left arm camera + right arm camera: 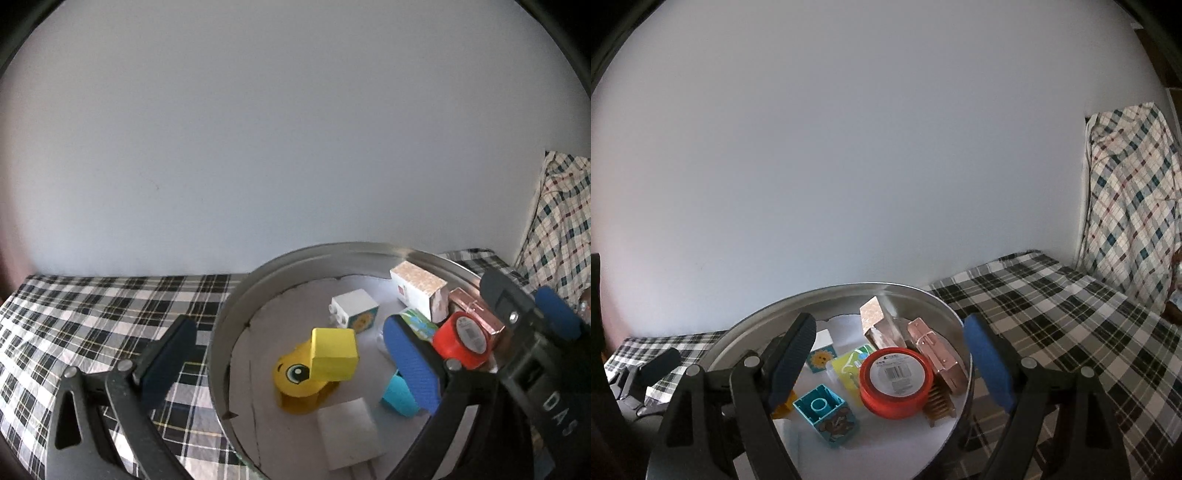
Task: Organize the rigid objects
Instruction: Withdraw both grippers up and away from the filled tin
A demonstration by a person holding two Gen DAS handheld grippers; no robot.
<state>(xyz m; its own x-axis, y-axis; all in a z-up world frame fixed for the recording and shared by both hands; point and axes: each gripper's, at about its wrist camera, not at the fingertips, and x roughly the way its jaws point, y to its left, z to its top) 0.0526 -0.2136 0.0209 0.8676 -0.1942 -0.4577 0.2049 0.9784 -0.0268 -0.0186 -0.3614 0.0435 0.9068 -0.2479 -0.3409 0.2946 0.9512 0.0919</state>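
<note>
A round metal tin [236, 295] stands on a checked cloth and holds several items. Among them are a yellow duck-face block [314, 369], a white sun block [354, 308], a teal block [400, 395], a red tape roll [463, 341], a beige box [417, 291] and a copper box [476, 308]. My left gripper [290, 325] is open, with one finger outside the tin's left wall and the other inside. My right gripper [890, 321] is open over the red tape roll [895, 384], astride the tin's [923, 291] right wall. Neither holds anything.
A black-and-white checked cloth [1052, 317] covers the surface, with a plain white wall close behind the tin. A paler checked fabric [1130, 199] hangs at the far right. A white pad [349, 432] lies on the tin's floor. A gold comb [938, 402] leans by the tape.
</note>
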